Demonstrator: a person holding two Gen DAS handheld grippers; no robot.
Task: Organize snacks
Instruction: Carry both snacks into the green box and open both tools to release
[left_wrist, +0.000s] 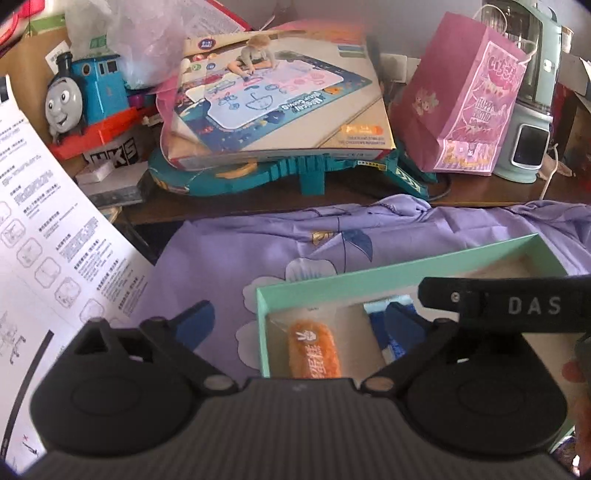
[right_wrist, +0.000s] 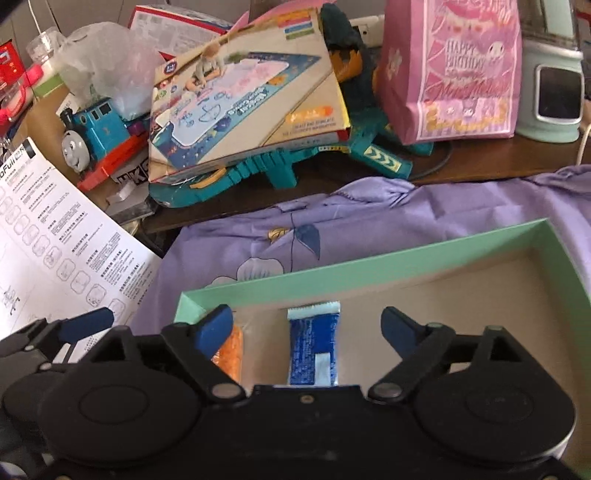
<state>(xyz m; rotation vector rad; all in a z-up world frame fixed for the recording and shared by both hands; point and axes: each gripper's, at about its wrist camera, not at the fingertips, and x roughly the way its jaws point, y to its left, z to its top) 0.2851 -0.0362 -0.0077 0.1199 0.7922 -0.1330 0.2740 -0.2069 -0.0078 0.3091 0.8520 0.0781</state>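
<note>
A: What is nearest to the cameras?

B: The two grippers. The right gripper has its jaws spread wide and holds nothing; it hangs over the near part of the green box. The left gripper is also wide open and empty. One of its fingers is over the purple cloth outside the box, the other over the inside of the box.

A: And where are the snacks?

B: Both lie inside the green box, at its near left end. The blue packet lies flat on the box floor, between the fingers of the right gripper in the right wrist view. The orange packet lies just beside it, closer to the left wall of the box. I cannot tell if the two packets touch. The remaining floor of the box is bare, pale card.

A: What is around the box?

B: The box stands on the purple cloth with a flower print. Left of the box lies a white instruction sheet, partly over the cloth.

A: And behind it?

B: Behind the box, past the far edge of the cloth, a drawing mat box rests tilted on a teal toy. Left of that stands a blue toy train. Behind the box to the right stands a pink gift bag, upright, and just beside it a pale green appliance.
</note>
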